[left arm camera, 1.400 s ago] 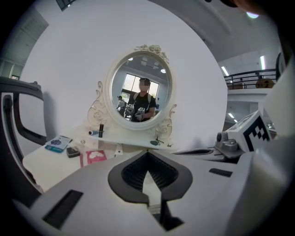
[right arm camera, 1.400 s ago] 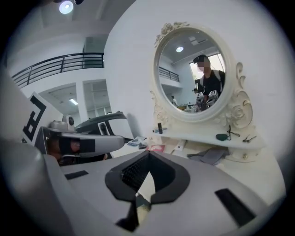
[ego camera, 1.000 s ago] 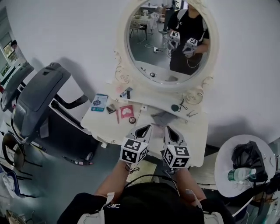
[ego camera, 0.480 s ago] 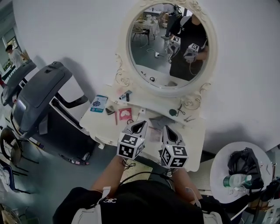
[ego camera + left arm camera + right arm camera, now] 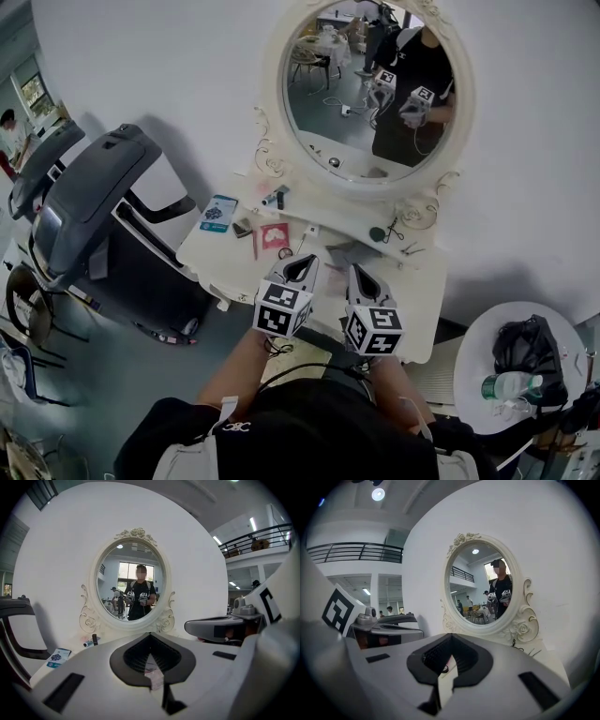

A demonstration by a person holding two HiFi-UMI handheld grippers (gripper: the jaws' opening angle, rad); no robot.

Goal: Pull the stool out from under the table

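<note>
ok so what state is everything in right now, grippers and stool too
left gripper: shut, nothing between its jaws
right gripper: shut, nothing between its jaws
beige stool seat: mostly tucked under white dressing table, untouched
oval white-framed mirror: upright against wall

No legible text, labels or numbers.

Left gripper (image 5: 302, 266) and right gripper (image 5: 360, 277) side by side, tips toward twelve o'clock, both pairs of jaws pressed together.
</note>
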